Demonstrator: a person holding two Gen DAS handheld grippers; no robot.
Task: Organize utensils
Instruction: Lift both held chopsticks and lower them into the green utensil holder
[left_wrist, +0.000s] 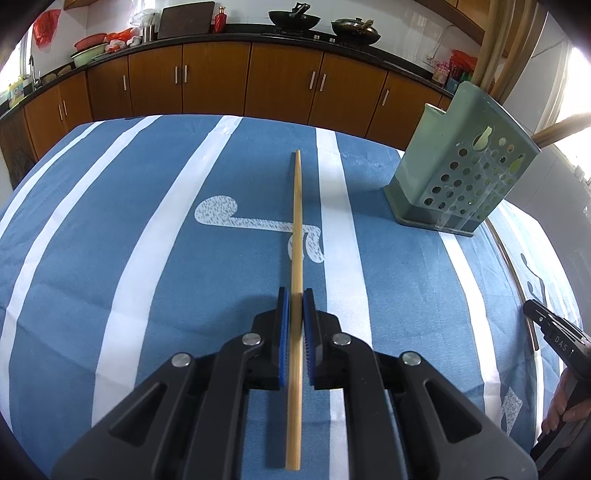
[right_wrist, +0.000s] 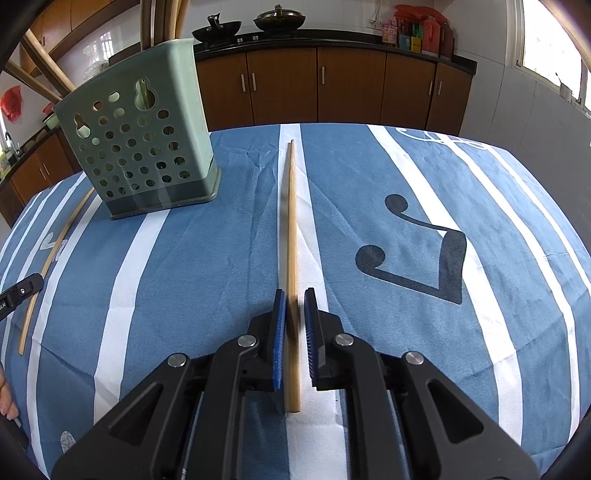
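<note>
The left gripper (left_wrist: 294, 297) is clenched on the left chopstick (left_wrist: 296, 221). Both blue pads press its sides, and the stick runs straight up the middle of the frame over the tabletop (left_wrist: 147, 258). Taking it near the thick end looks deliberate, since the long thin end is then free to go first into the holder (left_wrist: 461, 177) at the upper right.

The right gripper (right_wrist: 294, 297) straddles the right chopstick (right_wrist: 291, 221) the same way, but more loosely. The stick leans on the left pad and a thin gap shows at the right pad, so these jaws look released around it rather than gripping. Its blunt end seems to rest on the white stripe low in the frame. In this view the holder stands at the upper left, upright and well apart from either stick. It probably sits between the two hands so that both can reach it.

Several sticks (right_wrist: 173, 18) already stand in the holder, but the frame edge cuts off their tops, and the holes in its wall do not show how many there are. Whether the left chopstick is lifted or lying on the cloth cannot be told, because the gripper body hides its underside. Each view shows the other gripper only as a black sliver at its edge, beside part of a hand (left_wrist: 565, 410).
</note>
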